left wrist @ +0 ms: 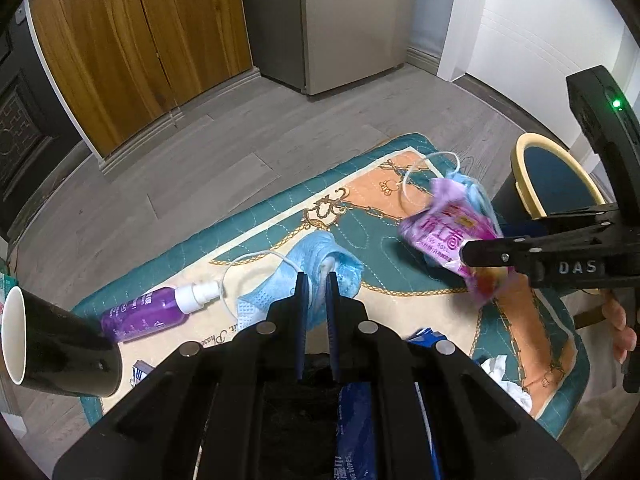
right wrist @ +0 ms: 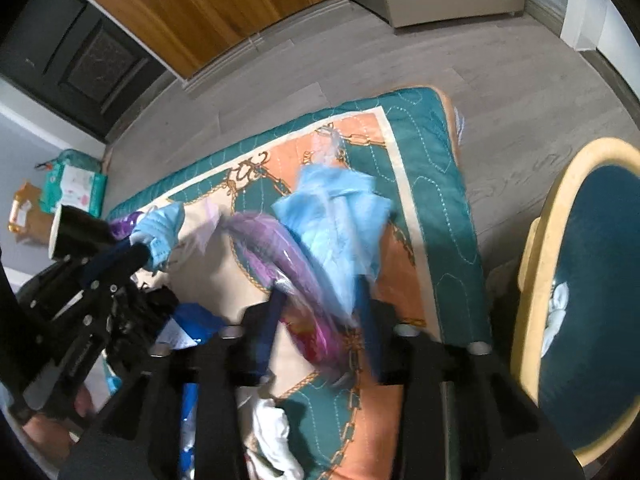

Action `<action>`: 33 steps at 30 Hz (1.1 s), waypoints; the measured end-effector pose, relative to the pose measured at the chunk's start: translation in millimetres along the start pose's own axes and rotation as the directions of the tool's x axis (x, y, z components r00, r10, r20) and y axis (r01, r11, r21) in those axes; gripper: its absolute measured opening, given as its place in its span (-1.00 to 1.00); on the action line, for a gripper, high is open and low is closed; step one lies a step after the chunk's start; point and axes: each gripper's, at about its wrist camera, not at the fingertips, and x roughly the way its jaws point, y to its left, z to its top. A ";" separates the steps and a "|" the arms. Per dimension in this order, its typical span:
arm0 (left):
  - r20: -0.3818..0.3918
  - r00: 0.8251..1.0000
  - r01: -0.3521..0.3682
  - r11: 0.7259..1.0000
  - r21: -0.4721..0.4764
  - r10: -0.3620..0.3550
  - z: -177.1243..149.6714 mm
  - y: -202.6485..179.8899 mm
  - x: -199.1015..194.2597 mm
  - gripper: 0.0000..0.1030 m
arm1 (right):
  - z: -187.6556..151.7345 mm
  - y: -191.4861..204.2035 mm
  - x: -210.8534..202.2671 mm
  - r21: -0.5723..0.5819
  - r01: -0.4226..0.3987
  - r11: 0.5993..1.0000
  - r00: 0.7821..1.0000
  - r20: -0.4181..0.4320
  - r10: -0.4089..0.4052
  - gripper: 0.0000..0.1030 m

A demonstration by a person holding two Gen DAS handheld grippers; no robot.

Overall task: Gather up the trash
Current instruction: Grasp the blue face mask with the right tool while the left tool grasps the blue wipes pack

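My right gripper (right wrist: pixel 320 300) is shut on a purple snack wrapper (right wrist: pixel 276 252) bunched with a blue face mask (right wrist: pixel 336 224), held above the patterned mat; the bundle also shows in the left wrist view (left wrist: pixel 448 236). My left gripper (left wrist: pixel 316 280) has its fingers close together around the edge of a second blue face mask (left wrist: pixel 320 264) lying on the mat. A purple spray bottle (left wrist: pixel 148 312) lies left of it. A black paper cup (left wrist: pixel 60 352) sits at the far left.
A round bin with a cream rim (right wrist: pixel 532 280) and dark blue liner stands right of the mat (right wrist: pixel 432 152). White tissue (left wrist: pixel 504 376) and blue packets (left wrist: pixel 356 420) lie near me. Wooden doors and a fridge (left wrist: pixel 352 20) stand behind.
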 end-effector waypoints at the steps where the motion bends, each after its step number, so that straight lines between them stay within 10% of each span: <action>1: -0.002 1.000 -0.001 1.000 -0.002 0.001 -0.2 0.7 0.6 -0.84 | -0.5 0.8 0.5 -0.008 0.001 1.000 1.000 -0.003 -0.001 -0.08; 9: -0.005 1.000 -0.001 1.000 -0.011 0.001 -2.2 3.8 1.2 -0.84 | -6.1 3.3 10.6 -0.038 0.033 0.999 0.998 -0.060 -0.035 0.08; 27: -0.003 1.000 -0.006 1.000 -0.013 0.006 -1.4 4.7 0.8 -0.84 | 26.1 -1.6 -58.4 0.007 -0.046 0.999 0.984 0.172 0.044 0.43; 29: -0.003 1.000 -0.006 1.000 -0.011 0.006 -1.5 4.4 0.8 -0.84 | 29.5 -3.0 -66.5 0.024 -0.107 0.994 0.977 0.187 0.101 0.32; 33: -0.002 1.000 -0.007 1.000 -0.010 0.007 -0.9 4.4 1.0 -0.84 | 31.3 3.0 -72.7 0.008 -0.155 0.988 0.972 0.180 0.151 -0.83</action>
